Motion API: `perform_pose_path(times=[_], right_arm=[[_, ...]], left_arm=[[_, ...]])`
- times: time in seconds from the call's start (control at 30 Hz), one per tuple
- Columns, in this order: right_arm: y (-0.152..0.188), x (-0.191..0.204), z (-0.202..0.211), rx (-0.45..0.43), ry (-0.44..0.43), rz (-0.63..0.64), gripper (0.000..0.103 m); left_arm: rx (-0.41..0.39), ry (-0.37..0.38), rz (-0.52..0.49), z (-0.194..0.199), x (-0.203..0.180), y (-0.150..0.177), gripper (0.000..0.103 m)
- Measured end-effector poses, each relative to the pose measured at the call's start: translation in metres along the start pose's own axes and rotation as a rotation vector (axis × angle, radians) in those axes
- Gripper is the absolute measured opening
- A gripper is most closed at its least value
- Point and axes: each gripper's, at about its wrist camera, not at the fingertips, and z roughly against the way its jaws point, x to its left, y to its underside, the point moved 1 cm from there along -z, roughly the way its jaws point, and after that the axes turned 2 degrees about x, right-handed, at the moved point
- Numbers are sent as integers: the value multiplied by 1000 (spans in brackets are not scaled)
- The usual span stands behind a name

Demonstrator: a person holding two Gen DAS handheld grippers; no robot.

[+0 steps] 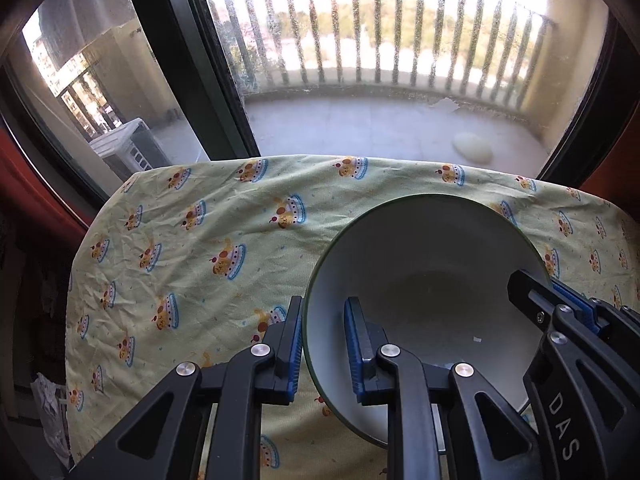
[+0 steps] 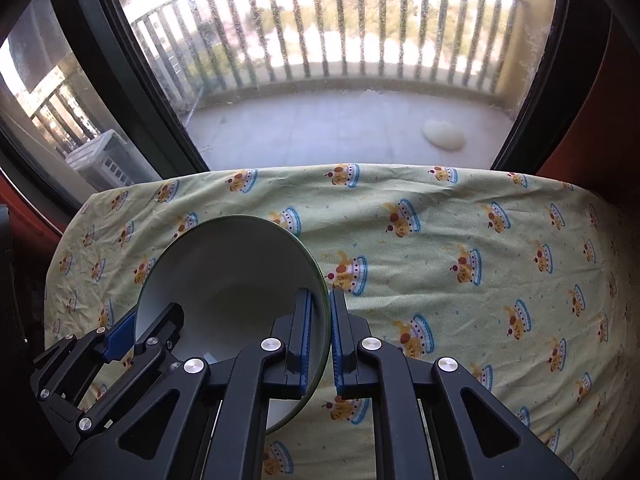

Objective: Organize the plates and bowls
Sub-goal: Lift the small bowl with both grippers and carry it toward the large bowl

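A white bowl with a green rim (image 1: 424, 280) is held up over the yellow-clothed table (image 1: 192, 240), tilted so its inside faces me. My left gripper (image 1: 322, 344) straddles its left rim with a gap between the pads and the wall. My right gripper (image 2: 320, 340) is shut on the bowl's right rim (image 2: 224, 280). Each gripper shows in the other's view, the right one (image 1: 560, 312) at the bowl's right edge and the left one (image 2: 132, 332) at its left edge.
The table's cloth (image 2: 460, 264) has a cartoon print and is wrinkled. Behind the table is a large window with a dark frame (image 1: 208, 92) onto a balcony with a railing (image 2: 340, 40). An orange wall (image 2: 592, 152) is on the right.
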Motion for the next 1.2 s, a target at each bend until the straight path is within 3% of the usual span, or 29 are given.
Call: perform_pose_path(times=[0.67,1.2], right_arm=[[52,41,105,-101,69,-23,12],[119,30,172,-165,177,-135,12]], left_arm=[[-97,83,-24,89,41,45,18],[-144,198,-169,131,24,93,18]])
